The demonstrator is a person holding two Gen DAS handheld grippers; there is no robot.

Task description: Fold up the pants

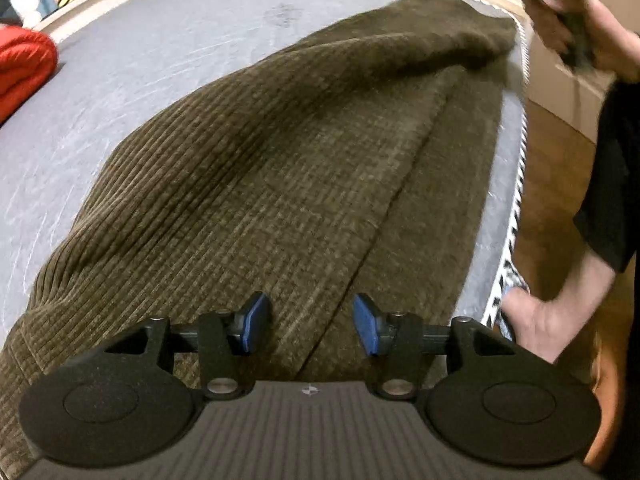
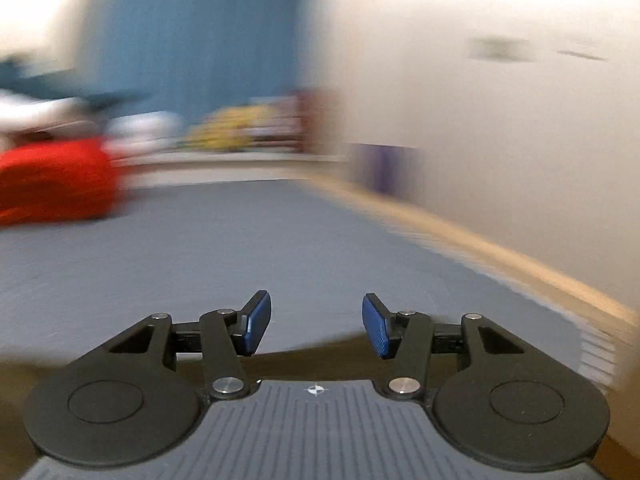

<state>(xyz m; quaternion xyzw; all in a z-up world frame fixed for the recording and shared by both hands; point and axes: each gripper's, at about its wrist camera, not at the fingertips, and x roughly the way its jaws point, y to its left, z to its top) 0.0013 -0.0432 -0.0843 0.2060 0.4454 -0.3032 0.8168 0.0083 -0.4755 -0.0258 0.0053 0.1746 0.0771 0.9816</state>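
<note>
Brown pants [image 1: 280, 168] below left fingers [image 1: 256, 322]

Grey mattress [image 2: 240, 248] open; red bundle [image 2: 52, 180] far-left.

Right-wrist bkgd, red bundle [image 2: 52, 180] motion-blurred

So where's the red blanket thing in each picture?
Left wrist view: the red bundle sits at the far left edge, on the grey mattress.
Right wrist view: the red bundle is on the left, blurred, halfway up.
Shared landmark: the grey mattress it lies on.
</note>
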